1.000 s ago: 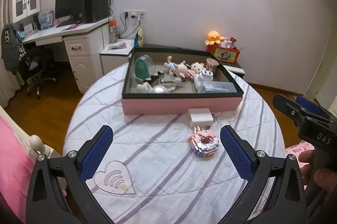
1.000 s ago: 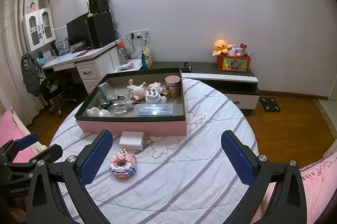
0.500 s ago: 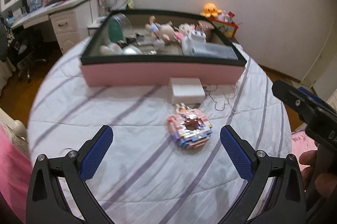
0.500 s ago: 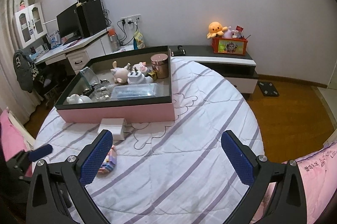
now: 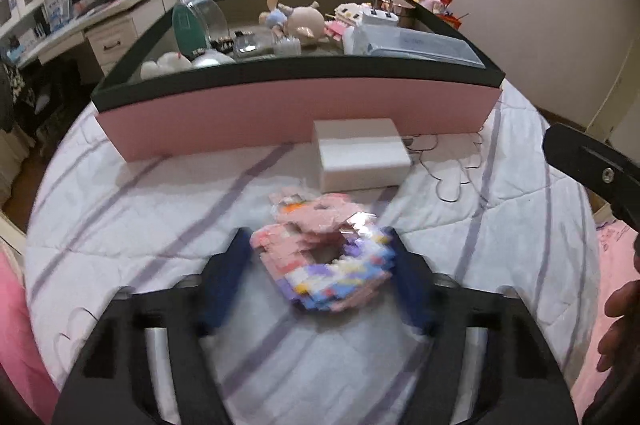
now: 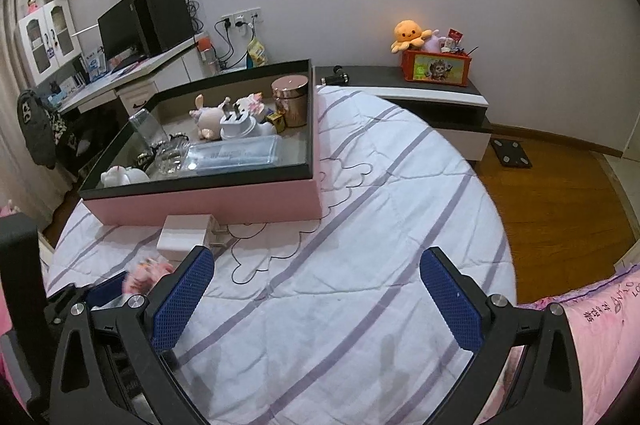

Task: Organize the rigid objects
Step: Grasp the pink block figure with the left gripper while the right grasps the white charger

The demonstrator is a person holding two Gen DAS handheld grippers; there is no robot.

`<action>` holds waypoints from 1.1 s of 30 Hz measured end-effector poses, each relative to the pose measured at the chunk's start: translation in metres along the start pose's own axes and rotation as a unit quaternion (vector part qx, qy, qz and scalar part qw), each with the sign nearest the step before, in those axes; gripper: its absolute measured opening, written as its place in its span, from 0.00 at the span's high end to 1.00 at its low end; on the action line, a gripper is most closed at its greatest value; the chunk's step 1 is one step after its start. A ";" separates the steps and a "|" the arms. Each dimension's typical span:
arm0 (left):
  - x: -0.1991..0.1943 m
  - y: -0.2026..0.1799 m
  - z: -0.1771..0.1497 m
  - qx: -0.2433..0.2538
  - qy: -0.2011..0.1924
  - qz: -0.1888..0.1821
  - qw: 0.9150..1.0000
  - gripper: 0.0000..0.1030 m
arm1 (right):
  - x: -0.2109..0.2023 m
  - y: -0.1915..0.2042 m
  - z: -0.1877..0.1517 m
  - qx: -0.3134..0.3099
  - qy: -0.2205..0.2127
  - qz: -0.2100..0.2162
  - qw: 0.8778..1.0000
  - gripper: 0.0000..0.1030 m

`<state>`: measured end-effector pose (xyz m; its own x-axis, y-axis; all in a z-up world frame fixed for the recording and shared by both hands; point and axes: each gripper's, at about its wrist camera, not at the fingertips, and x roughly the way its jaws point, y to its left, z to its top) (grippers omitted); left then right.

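Block-built pink doughnut (image 5: 326,257) lies on my striped bedspread (image 5: 140,209), before the pink box (image 5: 280,113), between my closing left gripper (image 5: 320,265); right gripper (image 6: 316,301) gapes empty.

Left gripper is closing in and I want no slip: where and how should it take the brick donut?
Grip the brick donut across its outer rim, coming from the near side, angled down. It lies flat on the bedspread, hole up. The left gripper's closing jaws already bracket its left and right sides.
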<state>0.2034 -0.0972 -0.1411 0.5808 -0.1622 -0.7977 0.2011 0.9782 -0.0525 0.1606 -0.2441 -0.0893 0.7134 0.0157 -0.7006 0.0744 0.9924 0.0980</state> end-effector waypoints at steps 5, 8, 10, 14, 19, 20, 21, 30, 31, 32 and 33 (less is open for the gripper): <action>-0.008 0.017 -0.002 -0.004 -0.002 -0.017 1.000 0.38 | 0.010 0.017 0.000 -0.017 0.011 0.012 1.000 0.00; -0.017 0.028 -0.005 -0.012 -0.006 -0.014 1.000 0.38 | 0.019 0.029 0.000 -0.026 0.020 0.019 0.999 0.00; -0.022 0.037 -0.005 -0.018 -0.011 -0.006 1.000 0.38 | 0.026 0.036 0.001 -0.028 0.027 0.025 0.999 0.00; -0.029 0.055 -0.002 -0.031 -0.022 0.009 0.999 0.38 | 0.041 0.054 0.005 -0.031 0.037 0.042 0.998 0.00; -0.028 0.073 0.001 -0.044 -0.024 0.024 0.998 0.38 | 0.060 0.075 0.008 -0.042 0.054 0.049 0.996 0.00; -0.026 0.077 0.001 -0.048 -0.024 0.025 0.998 0.38 | 0.066 0.080 0.008 -0.045 0.059 0.050 0.996 0.00; -0.026 0.080 0.001 -0.051 -0.023 0.027 0.998 0.38 | 0.071 0.084 0.007 -0.050 0.065 0.049 0.995 0.00; -0.025 0.093 -0.005 -0.063 -0.021 0.029 0.997 0.38 | 0.077 0.095 -0.007 -0.081 0.078 0.054 0.992 0.33; -0.026 0.094 -0.005 -0.064 -0.022 0.028 0.997 0.38 | 0.074 0.092 -0.009 -0.079 0.077 0.057 0.992 0.33; -0.026 0.094 -0.004 -0.064 -0.023 0.028 0.997 0.38 | 0.070 0.089 -0.010 -0.076 0.075 0.057 0.993 0.33; -0.028 0.093 -0.004 -0.064 -0.025 0.028 0.997 0.38 | 0.065 0.086 -0.011 -0.074 0.073 0.057 0.993 0.33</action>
<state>0.2031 -0.0009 -0.1262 0.6268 -0.1102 -0.7713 0.0669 0.9939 -0.0876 0.2060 -0.1563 -0.1344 0.6024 0.1357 -0.7866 -0.1119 0.9901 0.0851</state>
